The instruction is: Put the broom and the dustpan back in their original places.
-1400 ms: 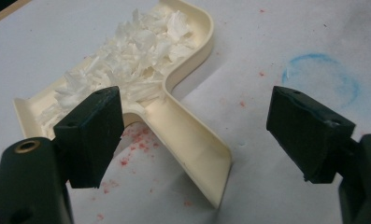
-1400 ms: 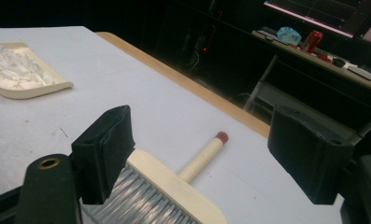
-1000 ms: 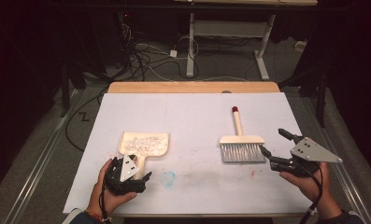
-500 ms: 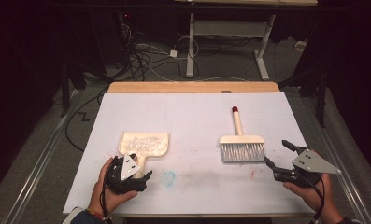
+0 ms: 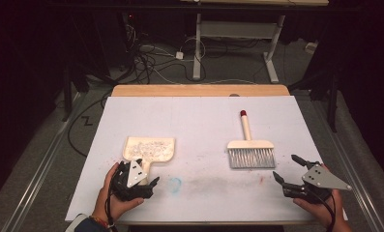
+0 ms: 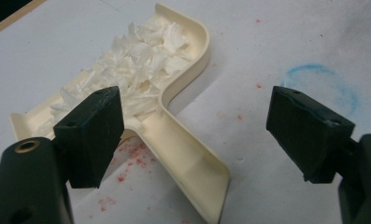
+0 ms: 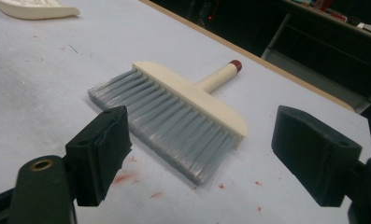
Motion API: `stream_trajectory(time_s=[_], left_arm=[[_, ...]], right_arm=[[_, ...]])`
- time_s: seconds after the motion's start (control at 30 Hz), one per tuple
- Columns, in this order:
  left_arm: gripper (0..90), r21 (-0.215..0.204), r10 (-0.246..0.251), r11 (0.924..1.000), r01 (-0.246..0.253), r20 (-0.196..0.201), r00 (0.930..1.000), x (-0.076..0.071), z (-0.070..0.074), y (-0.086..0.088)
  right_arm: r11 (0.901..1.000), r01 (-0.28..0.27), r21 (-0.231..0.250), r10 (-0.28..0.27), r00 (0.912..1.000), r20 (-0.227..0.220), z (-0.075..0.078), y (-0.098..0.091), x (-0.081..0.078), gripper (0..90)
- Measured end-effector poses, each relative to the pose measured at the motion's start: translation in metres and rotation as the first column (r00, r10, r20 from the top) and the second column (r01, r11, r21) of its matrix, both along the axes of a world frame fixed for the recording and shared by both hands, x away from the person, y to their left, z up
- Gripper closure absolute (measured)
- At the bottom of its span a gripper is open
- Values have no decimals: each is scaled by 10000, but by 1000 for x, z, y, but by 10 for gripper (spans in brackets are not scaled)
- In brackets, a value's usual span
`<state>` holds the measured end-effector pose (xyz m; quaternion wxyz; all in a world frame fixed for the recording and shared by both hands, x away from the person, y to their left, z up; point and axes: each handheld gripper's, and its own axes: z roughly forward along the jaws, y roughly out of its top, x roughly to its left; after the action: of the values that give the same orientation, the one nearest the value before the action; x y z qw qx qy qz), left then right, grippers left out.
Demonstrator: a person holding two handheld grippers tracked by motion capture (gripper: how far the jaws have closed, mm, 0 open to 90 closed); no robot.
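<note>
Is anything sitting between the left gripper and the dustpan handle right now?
Nothing visible. The left gripper has its jaws open with the dustpan handle lying on the bare white table cover between them, pointing toward the camera. The paper scraps sit farther off in the pan.

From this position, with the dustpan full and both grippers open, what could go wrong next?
1. The dustpan holds a loose heap of white shreds; if the left gripper closes on the handle off-centre, it may tilt and spill them.
2. The right gripper points at the brush bristles, not its handle; closing there might bend them or slip.
</note>
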<state>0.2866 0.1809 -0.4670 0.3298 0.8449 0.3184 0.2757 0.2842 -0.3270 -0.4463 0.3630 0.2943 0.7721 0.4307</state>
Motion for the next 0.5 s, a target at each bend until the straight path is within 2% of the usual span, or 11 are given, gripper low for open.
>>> stream_trajectory(time_s=[0.5], left_arm=[[181,4,-33,10000,33,-31,10000,-1,0,0]], right_arm=[[10000,8,0,-8,9999,134,4,3,-3,199]])
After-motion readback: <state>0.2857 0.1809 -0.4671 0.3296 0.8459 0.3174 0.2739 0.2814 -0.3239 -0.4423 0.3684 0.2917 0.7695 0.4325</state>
